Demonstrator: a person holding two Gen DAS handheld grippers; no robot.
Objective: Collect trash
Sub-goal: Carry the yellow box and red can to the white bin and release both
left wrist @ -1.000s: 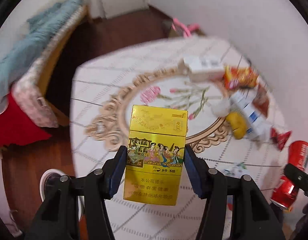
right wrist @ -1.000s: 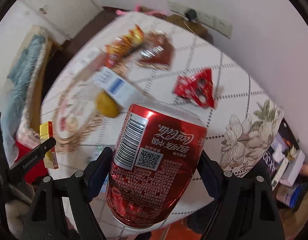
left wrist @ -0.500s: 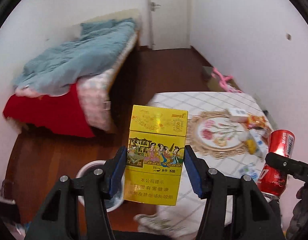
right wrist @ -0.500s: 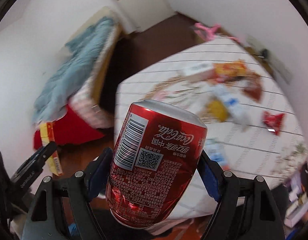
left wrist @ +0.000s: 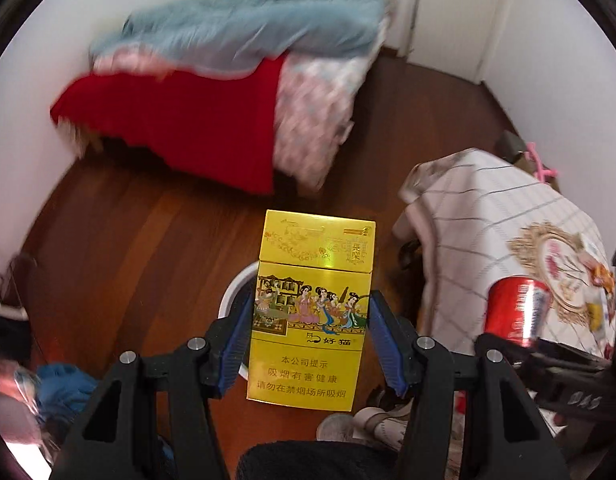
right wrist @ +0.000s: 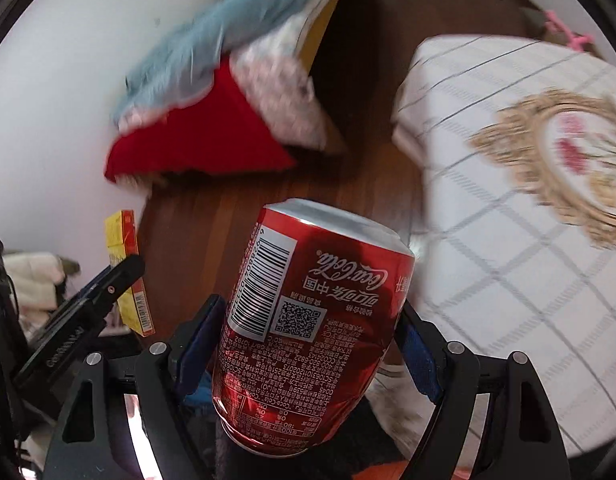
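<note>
My left gripper (left wrist: 311, 322) is shut on a yellow cigarette pack (left wrist: 312, 304), held upright over the wooden floor. Directly behind the pack a white round bin (left wrist: 237, 288) shows on the floor, mostly hidden. My right gripper (right wrist: 308, 334) is shut on a red cola can (right wrist: 312, 320), upside down between the blue pads. In the left wrist view the cola can (left wrist: 516, 312) appears at the right, beside the table. In the right wrist view the cigarette pack (right wrist: 125, 268) and the left gripper's finger show at the left.
A table with a white checked cloth (left wrist: 488, 216) stands at the right, also seen as the cloth (right wrist: 508, 200) in the right wrist view. A bed with red and blue covers (left wrist: 211, 92) fills the far left. A shoe (left wrist: 372, 420) lies on the floor below.
Both grippers have swung left, away from the littered table, out over the wooden floor. The bed has come into full view and the white bin now sits behind the cigarette pack. Both grips are unchanged.
</note>
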